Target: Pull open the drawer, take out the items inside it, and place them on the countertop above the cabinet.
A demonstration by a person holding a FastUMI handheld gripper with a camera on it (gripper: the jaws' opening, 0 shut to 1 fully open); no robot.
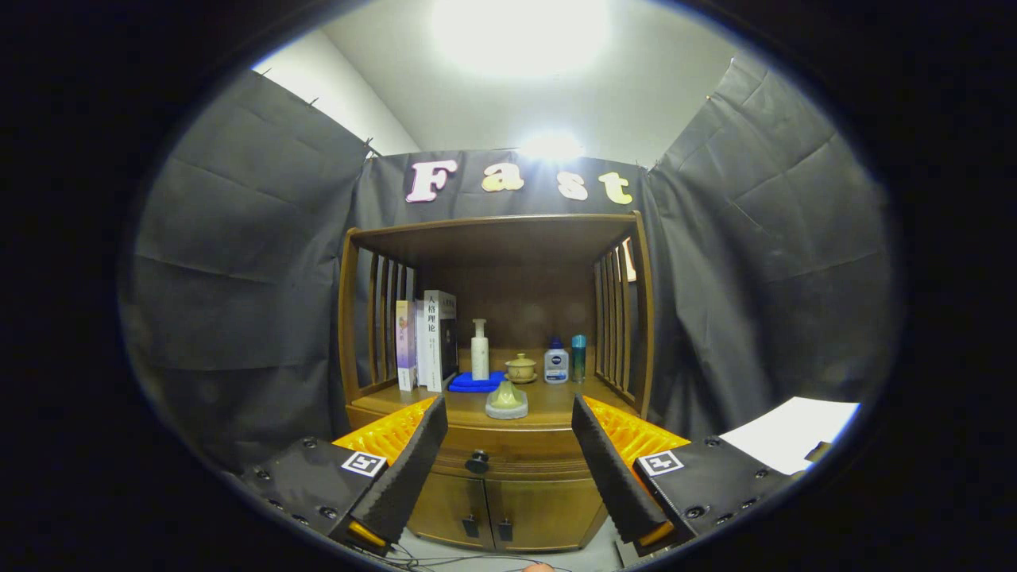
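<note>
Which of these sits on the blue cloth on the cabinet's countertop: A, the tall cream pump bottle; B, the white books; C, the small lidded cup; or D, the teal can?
A: the tall cream pump bottle stands on the blue cloth, beside the white books; the open gripper is well short of it.

One wooden cabinet (508,485) standing in booth, one drawer (508,459) sitting shut, one round knob (477,461) showing between fingers. Two lower doors (500,508), each carrying one dark handle. Surface (556,397) carrying three books (425,342) standing upright, one tall pump bottle (480,349), one folded blue cloth (475,383), one small lidded cup (521,368), one white bottle (556,364), one teal can (578,357), one pale cone-shaped piece (506,400). One gripper (508,417) hanging with two fingers spread wide. One white sheet (794,433) lying off to right.
</note>
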